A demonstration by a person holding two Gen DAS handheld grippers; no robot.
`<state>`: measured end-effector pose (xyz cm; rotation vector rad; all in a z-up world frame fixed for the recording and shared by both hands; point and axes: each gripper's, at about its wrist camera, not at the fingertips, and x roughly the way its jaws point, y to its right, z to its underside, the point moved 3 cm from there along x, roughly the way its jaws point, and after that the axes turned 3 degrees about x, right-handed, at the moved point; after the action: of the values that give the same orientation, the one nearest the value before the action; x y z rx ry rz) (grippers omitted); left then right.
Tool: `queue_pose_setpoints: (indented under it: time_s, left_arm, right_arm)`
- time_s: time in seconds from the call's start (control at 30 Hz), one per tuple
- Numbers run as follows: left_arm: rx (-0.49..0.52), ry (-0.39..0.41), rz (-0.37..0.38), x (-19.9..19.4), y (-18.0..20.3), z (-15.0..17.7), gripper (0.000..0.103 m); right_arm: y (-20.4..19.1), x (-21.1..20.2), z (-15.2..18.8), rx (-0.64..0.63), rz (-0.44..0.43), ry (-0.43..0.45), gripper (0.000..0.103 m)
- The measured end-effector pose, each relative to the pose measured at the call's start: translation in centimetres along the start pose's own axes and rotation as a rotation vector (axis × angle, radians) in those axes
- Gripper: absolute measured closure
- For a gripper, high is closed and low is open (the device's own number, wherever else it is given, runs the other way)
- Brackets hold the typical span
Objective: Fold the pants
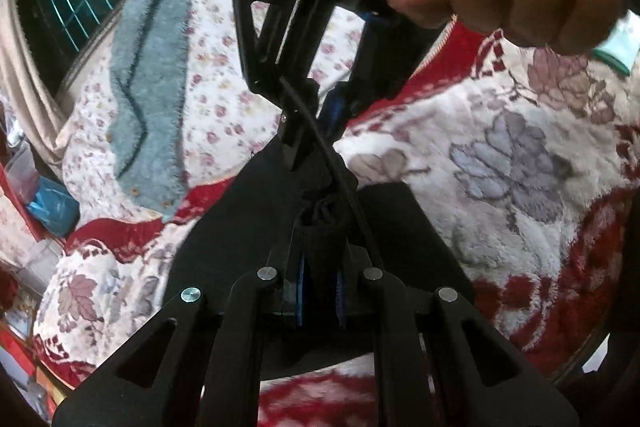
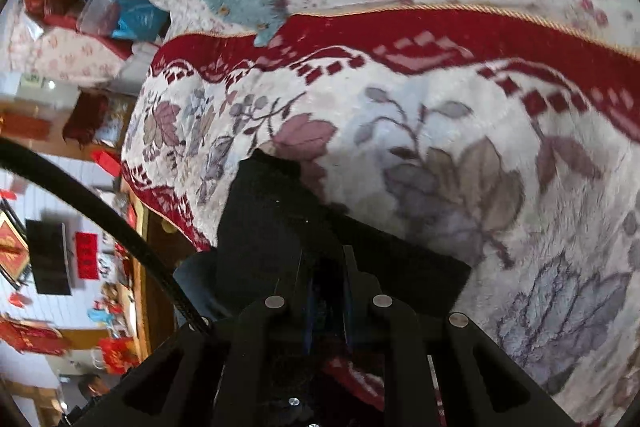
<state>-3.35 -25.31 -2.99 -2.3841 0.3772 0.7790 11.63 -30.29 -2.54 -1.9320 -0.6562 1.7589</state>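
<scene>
Both tools pinched the black pants [image 1: 248,227]: the left tool [image 1: 320,255] and right tool [image 2: 326,283] each clamped dark cloth, held over the floral blanket [image 2: 440,115] on the bed

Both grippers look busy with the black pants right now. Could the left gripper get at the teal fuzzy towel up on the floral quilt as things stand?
Probably not straight away. The left gripper is shut on the black pants, and the right gripper sits just ahead. The teal fuzzy towel lies uncovered on the floral quilt, off to the side.
</scene>
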Motion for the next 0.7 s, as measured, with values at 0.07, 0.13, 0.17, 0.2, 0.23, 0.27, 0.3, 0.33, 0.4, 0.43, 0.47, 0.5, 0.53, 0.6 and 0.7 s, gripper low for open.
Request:
queue_pose_setpoints:
  time_s: [0.07,0.13,0.17,0.2,0.23,0.27,0.3,0.33,0.4,0.43,0.47,0.5,0.53,0.6,0.7]
  left_arm:
    - [-0.006,-0.013,0.018,0.5,0.6,0.2,0.093]
    - [-0.012,-0.031,0.037,1.1,1.3,0.4,0.093]
    - [-0.013,-0.038,0.046,1.4,1.6,0.4,0.093]
    - [-0.014,-0.043,0.055,1.7,1.9,0.4,0.093]
    - [-0.011,-0.046,0.059,1.9,2.2,0.4,0.093]
    - [-0.010,-0.049,0.062,2.1,2.5,0.4,0.093]
    - [-0.012,-0.054,0.065,2.4,2.6,0.4,0.093]
    - [-0.014,-0.057,0.065,2.5,2.7,0.4,0.093]
    - [-0.020,-0.059,0.071,2.6,2.9,0.4,0.091]
    - [-0.019,-0.058,0.075,2.5,3.0,0.4,0.090]
    - [-0.016,-0.054,0.078,2.3,3.1,0.5,0.087]
    - [-0.008,-0.046,0.086,2.1,3.2,0.6,0.085]
    - [-0.002,-0.038,0.095,1.8,3.4,0.8,0.079]
    - [0.008,-0.014,0.139,0.8,3.9,1.2,0.066]
    - [0.019,0.027,0.241,-1.4,4.4,1.8,0.061]
  right_arm:
    - [1.3,0.5,0.2,0.016,0.000,-0.002,0.092]
    - [2.2,1.1,0.4,0.010,0.020,-0.004,0.092]
    - [2.5,1.3,0.4,0.009,0.035,-0.005,0.092]
    - [2.9,1.4,0.5,0.003,0.054,-0.006,0.092]
    - [3.2,1.7,0.5,-0.002,0.072,-0.003,0.092]
    - [3.5,1.8,0.5,-0.003,0.083,0.000,0.092]
    - [3.8,1.9,0.5,-0.006,0.095,0.004,0.092]
    - [4.0,2.0,0.5,-0.015,0.109,0.009,0.092]
    - [4.3,2.4,0.5,-0.026,0.121,0.018,0.091]
    - [4.6,2.5,0.6,-0.023,0.126,0.020,0.090]
    - [4.9,2.7,0.7,-0.013,0.137,0.024,0.082]
    - [5.3,2.8,0.7,-0.008,0.157,0.031,0.066]
    - [5.6,2.9,0.8,-0.005,0.188,0.040,0.056]
    - [6.5,2.7,1.1,0.013,0.215,0.068,0.037]
    - [6.9,1.3,1.8,0.042,0.178,0.128,0.038]
